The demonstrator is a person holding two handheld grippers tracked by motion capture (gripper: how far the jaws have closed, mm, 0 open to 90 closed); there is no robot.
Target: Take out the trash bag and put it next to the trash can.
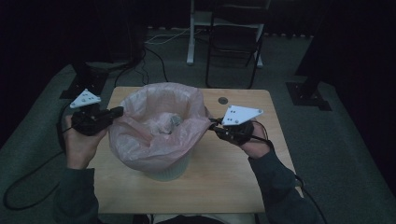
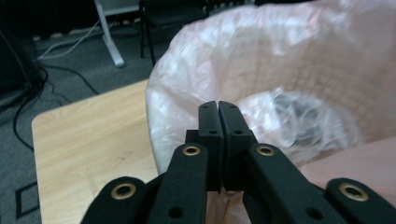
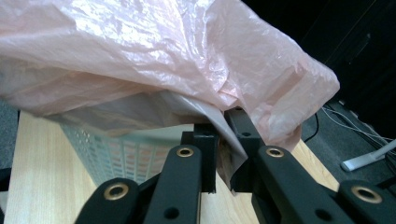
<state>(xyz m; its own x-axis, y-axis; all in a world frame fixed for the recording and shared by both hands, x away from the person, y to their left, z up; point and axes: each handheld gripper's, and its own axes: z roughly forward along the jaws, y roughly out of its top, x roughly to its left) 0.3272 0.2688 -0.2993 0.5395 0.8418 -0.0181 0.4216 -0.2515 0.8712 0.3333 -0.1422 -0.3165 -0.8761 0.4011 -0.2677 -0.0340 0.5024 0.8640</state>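
Observation:
A pale mesh bin [image 1: 173, 170] stands mid-table, lined with a thin pink plastic bag [image 1: 154, 121] that drapes over its rim. Crumpled clear and grey waste [image 1: 168, 123] lies inside. At the bag's left rim my left gripper [image 1: 116, 112] is shut; in the left gripper view its tips [image 2: 218, 112] meet, with pink film [image 2: 280, 56] showing low between the jaws. On the right rim, my right gripper [image 1: 215, 125] pinches the bag's edge. The right gripper view shows the film [image 3: 163, 56] passing between its jaws [image 3: 224, 123], above the bin's mesh wall [image 3: 126, 154].
The wooden table [image 1: 224, 177] has bare room in front of and beside the bin, and a small round hole [image 1: 222, 100] at the back right. Beyond it stand a folding chair [image 1: 233, 42], a white desk leg [image 1: 191, 32], floor cables [image 1: 154, 56] and dark stand bases [image 1: 308, 95].

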